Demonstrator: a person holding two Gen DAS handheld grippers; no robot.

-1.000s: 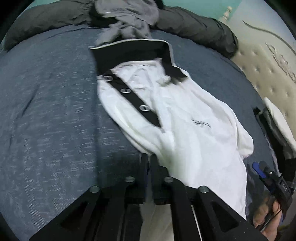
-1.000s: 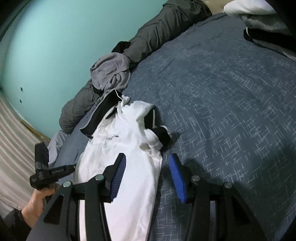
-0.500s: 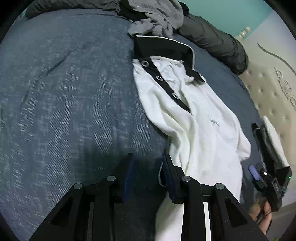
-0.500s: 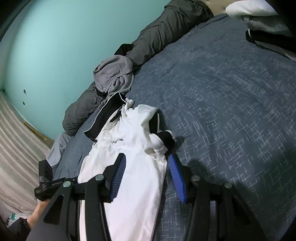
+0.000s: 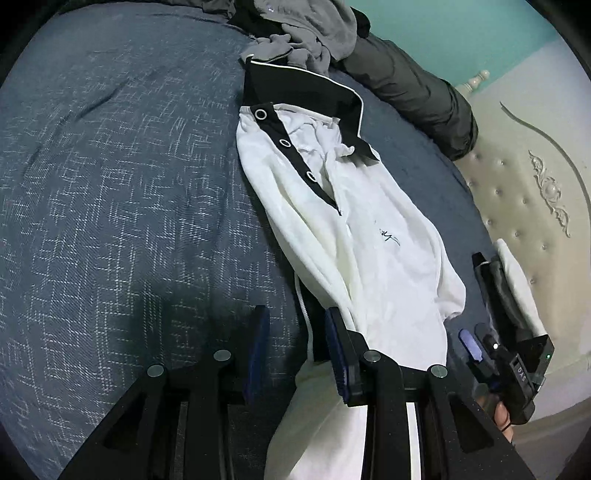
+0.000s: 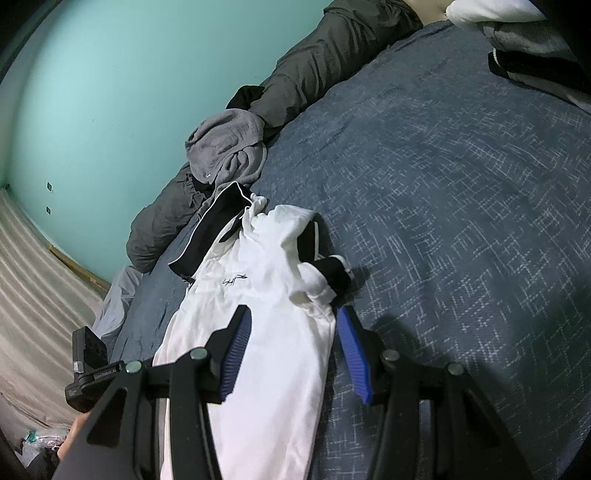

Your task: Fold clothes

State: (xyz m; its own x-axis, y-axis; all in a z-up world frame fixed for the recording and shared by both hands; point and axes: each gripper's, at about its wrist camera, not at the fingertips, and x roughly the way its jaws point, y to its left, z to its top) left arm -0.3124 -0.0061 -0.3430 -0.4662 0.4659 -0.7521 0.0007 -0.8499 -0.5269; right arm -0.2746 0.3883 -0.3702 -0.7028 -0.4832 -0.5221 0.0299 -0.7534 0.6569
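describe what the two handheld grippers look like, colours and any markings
Both are matte black, angular frames with triangular cut-outs and round silver bolt heads along the finger arms. The left gripper and the right gripper carry ribbed blue pads on the inner faces of the fingers. Seen from the left wrist, the right unit has a black body with small white lettering, too small to read, and a lit green dot.

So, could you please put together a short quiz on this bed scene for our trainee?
1. True or false: the white polo shirt with black collar lies on the blue-grey woven bedspread.
2. What lies just beyond its collar? A) crumpled grey garment B) red towel C) open book
3. How many metal snap rings show on its black placket?
Key: 1 true; 2 A; 3 three.
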